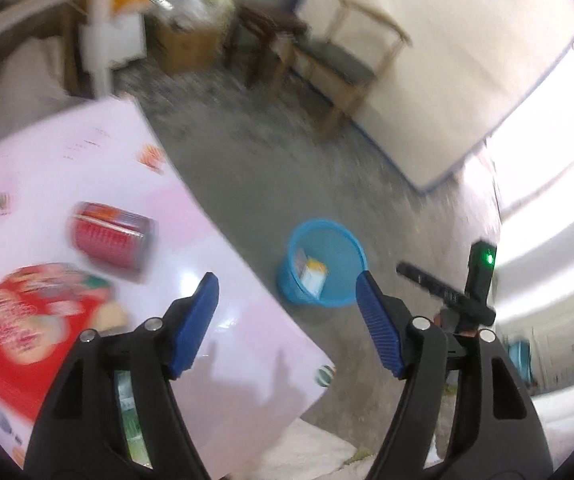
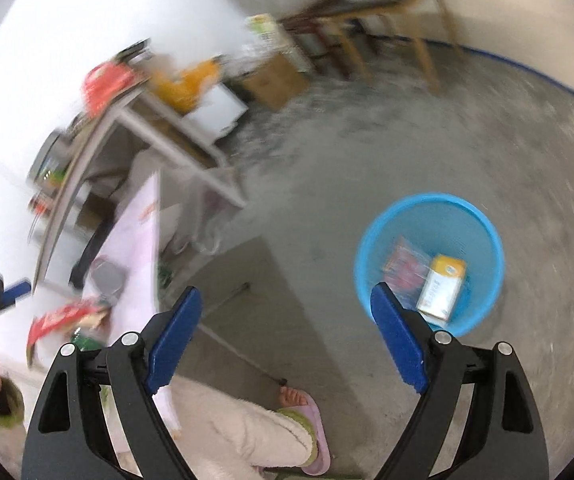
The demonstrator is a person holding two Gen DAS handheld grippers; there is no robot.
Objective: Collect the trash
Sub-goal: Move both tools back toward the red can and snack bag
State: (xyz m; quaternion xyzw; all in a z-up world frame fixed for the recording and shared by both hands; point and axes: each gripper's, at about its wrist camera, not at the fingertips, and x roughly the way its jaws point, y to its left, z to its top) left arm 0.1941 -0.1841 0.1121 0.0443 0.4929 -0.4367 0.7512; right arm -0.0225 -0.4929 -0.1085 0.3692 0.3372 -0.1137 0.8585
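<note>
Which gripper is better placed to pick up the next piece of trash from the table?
Left. The left gripper is open beside the red package on the table; the right gripper is open over floor near the blue bin.

Daylight blows out white along the right side of the left wrist view. Both views smear with motion blur and bend at the fisheye edges; glare spots sit on the desk [image 1: 191,240].

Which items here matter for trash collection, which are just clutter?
Job: blue bin holding a box and a wrapper; red tub and red packet on the table.
Clutter: wooden chair, cardboard box, mattress.
</note>
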